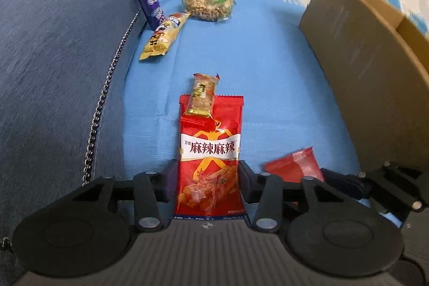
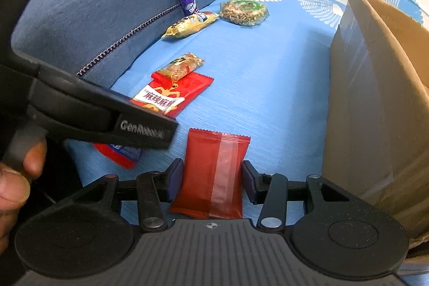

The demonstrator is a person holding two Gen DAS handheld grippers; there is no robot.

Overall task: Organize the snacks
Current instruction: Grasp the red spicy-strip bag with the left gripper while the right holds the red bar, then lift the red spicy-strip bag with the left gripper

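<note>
I've both grippers straddling packets: left gripper [image 1: 207, 178] fingers apart around spicy-strip packet [image 1: 210, 152], right gripper [image 2: 211, 180] apart around plain red packet [image 2: 213, 173], presumably for the cardboard box [image 2: 375, 98] at right.

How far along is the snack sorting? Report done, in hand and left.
Done: nothing visibly; what shows of the box interior holds no snacks. In hand: the left gripper straddles the spicy strip pack, with a small bar lying on its top; the right gripper straddles the plain red packet. Neither looks clamped. Left: the purple bar, yellow packet and round cake.
</note>
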